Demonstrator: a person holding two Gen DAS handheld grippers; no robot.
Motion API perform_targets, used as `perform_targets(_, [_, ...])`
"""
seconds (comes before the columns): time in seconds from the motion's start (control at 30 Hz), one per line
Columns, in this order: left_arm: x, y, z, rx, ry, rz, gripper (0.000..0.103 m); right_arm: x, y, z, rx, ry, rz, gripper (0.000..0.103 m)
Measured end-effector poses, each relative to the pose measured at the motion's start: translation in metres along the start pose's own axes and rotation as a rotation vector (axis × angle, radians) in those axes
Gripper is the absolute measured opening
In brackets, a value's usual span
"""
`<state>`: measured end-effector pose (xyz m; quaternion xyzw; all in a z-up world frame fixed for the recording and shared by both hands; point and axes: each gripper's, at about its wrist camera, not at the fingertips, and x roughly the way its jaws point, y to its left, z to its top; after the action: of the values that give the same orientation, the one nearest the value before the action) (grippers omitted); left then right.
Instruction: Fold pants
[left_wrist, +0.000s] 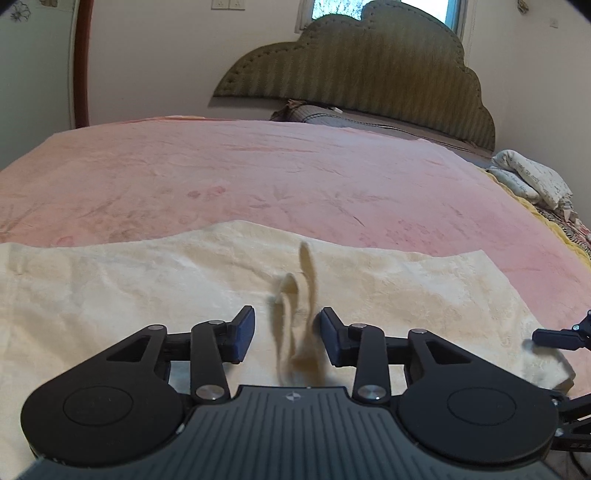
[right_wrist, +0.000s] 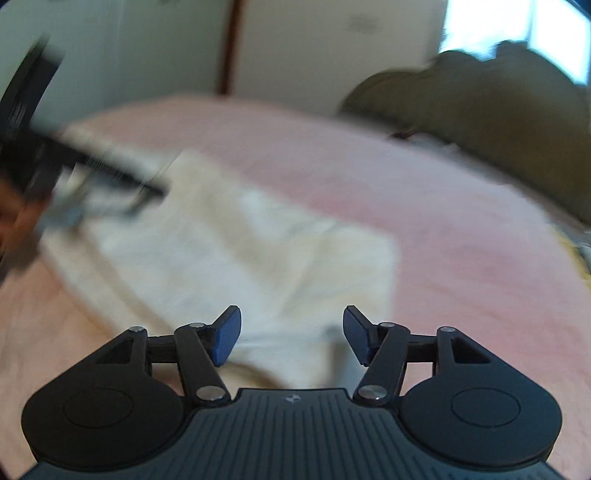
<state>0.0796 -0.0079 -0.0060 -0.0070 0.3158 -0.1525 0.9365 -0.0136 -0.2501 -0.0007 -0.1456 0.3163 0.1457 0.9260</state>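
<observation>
My left gripper (left_wrist: 287, 339) stands spread over the cream pants (left_wrist: 147, 295), which lie flat on the pink bedspread (left_wrist: 258, 166); a raised pinch of cloth stands loose between its blue pads (left_wrist: 245, 332), gripped by neither. My right gripper (right_wrist: 291, 336), in a blurred view, is also spread and empty above the pants' near edge. A green headboard (left_wrist: 369, 66) stands behind.
</observation>
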Motion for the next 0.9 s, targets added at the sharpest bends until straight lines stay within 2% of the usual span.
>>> perform_targets(0.07, [-0.007,0.008,0.000,-0.017,-0.022,0.036,0.050,0.005,0.013,0.003,-0.033,-0.018,-0.071,0.061])
perform_targets(0.1, [-0.011,0.012,0.000,-0.032,-0.034,0.055,0.053,0.001,0.017,0.009,-0.014,-0.050,-0.054,0.061])
perform_targets(0.13, [-0.013,0.017,0.001,-0.050,-0.044,0.068,0.057,-0.005,0.021,0.015,0.010,-0.107,-0.009,0.061])
perform_targets(0.17, [-0.016,0.023,0.002,-0.076,-0.053,0.072,0.059,-0.013,0.029,0.021,0.034,-0.175,0.073,0.060])
perform_targets(0.23, [-0.023,0.034,0.003,-0.133,-0.064,0.061,0.063,-0.018,0.050,0.034,0.007,-0.254,0.210,0.060])
perform_targets(0.3, [-0.029,0.042,0.004,-0.186,-0.058,0.030,0.064,-0.017,0.076,0.040,-0.085,-0.283,0.238,0.059])
perform_targets(0.37, [-0.036,0.049,0.004,-0.219,-0.050,-0.013,0.064,-0.007,0.097,0.040,-0.183,-0.254,0.209,0.058])
perform_targets(0.43, [-0.043,0.053,0.004,-0.243,-0.049,-0.045,0.064,0.003,0.106,0.037,-0.228,-0.219,0.201,0.051])
perform_targets(0.53, [-0.052,0.058,0.005,-0.288,-0.050,-0.108,0.064,0.012,0.108,0.032,-0.246,-0.201,0.156,0.047])
perform_targets(0.7, [-0.054,0.055,0.008,-0.349,-0.012,-0.280,0.065,0.016,0.107,0.031,-0.267,-0.204,0.084,0.044])
perform_targets(0.73, [-0.053,0.054,0.008,-0.355,-0.008,-0.301,0.066,0.017,0.111,0.030,-0.300,-0.207,0.051,0.039])
perform_targets(0.83, [-0.049,0.052,0.006,-0.370,0.013,-0.322,0.067,0.015,0.110,0.034,-0.272,-0.214,0.081,0.034])
perform_targets(0.9, [-0.044,0.051,0.004,-0.397,0.044,-0.362,0.067,0.022,0.114,0.032,-0.326,-0.193,0.008,0.032])
